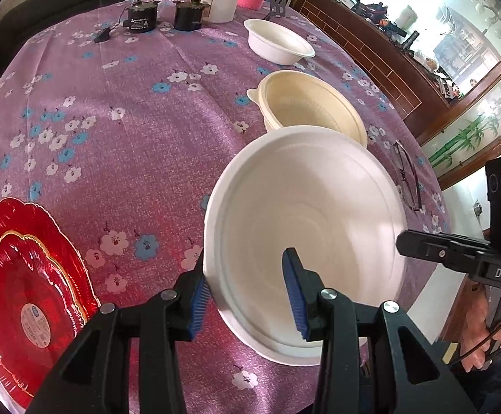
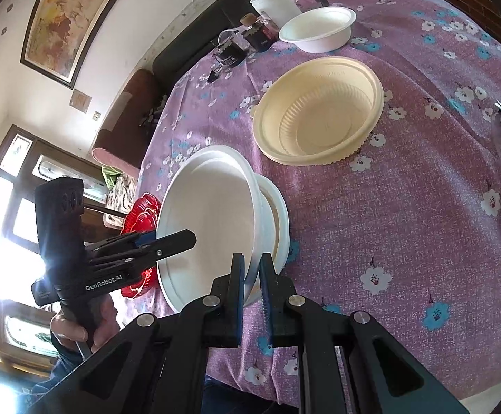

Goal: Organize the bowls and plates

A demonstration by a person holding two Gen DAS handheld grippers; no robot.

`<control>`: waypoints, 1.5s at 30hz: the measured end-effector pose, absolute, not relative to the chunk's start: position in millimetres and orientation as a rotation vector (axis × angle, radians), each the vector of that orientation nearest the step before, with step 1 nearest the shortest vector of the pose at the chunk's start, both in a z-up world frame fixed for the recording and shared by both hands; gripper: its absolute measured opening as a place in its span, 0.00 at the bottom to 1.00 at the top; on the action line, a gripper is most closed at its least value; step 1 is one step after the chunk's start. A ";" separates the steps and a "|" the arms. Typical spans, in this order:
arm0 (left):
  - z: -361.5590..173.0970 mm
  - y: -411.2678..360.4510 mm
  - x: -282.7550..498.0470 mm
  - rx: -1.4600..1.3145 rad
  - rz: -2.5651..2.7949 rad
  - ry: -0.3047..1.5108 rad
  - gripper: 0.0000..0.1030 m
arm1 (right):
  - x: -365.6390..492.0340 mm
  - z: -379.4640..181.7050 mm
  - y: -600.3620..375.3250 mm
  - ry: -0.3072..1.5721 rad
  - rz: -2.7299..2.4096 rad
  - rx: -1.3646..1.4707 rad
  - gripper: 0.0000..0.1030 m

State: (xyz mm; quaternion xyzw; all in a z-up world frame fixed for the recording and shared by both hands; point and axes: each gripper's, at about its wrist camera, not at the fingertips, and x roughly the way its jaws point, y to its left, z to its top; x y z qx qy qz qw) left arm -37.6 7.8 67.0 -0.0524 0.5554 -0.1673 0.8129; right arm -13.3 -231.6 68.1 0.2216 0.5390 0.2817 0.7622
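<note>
both grippers work the white bowl (image 2: 212, 214), tilted up over a second white bowl (image 2: 276, 220) that sits on the purple tablecloth (image 1: 129, 131). right gripper (image 2: 252, 296) is clamped on the near rim. left gripper (image 1: 243, 296) straddles the opposite rim with a visible gap, so not gripping, likely just steadying it. looks like nesting or separating, can't tell which. cream bowl (image 2: 319, 114) and small white bowl (image 2: 319, 29) sit further back, red plates (image 1: 26, 293) stacked at the left edge.

Tilted bowl (image 1: 305, 241) above another bowl (image 2: 278, 220) at near table edge; stacked plates (image 1: 26, 296) to its left; two bowls (image 1: 314, 110) (image 1: 278, 43) behind
</note>
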 end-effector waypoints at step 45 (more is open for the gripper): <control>114.7 8.2 -55.3 0.244 -0.032 0.773 0.57 | -1.0 96.5 -267.5 1.027 0.511 0.403 0.21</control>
